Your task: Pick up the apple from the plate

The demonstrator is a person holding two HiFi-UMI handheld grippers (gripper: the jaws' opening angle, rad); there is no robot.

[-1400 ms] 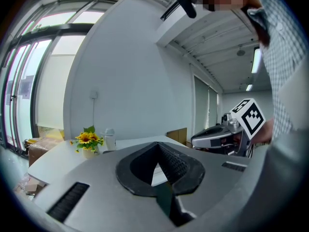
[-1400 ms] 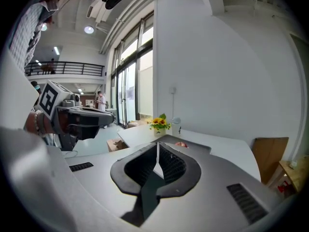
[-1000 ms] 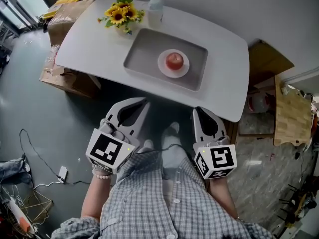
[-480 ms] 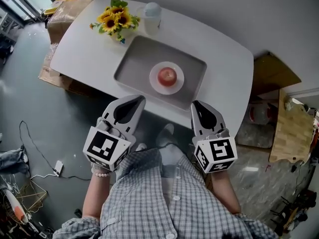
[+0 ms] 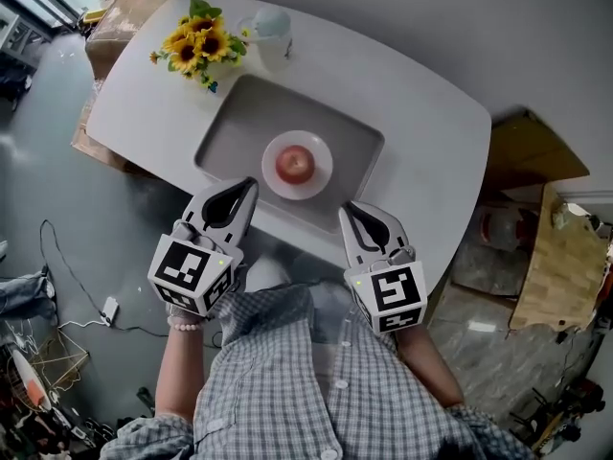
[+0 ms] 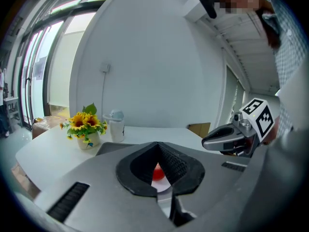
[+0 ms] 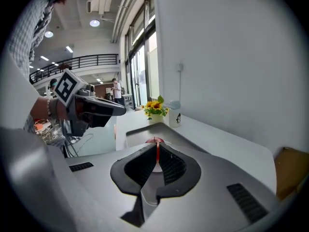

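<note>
I read left tool and right tool both empty, jaws together. Apple sits on plate, between them, untouched.

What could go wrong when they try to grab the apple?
1. The left gripper and right gripper both have their fingers shut. If they don't open first, they'd likely bump the apple instead of gripping it.
2. The apple is round and sits loose on a small plate, so a nudge might roll it off into the tray.
</note>
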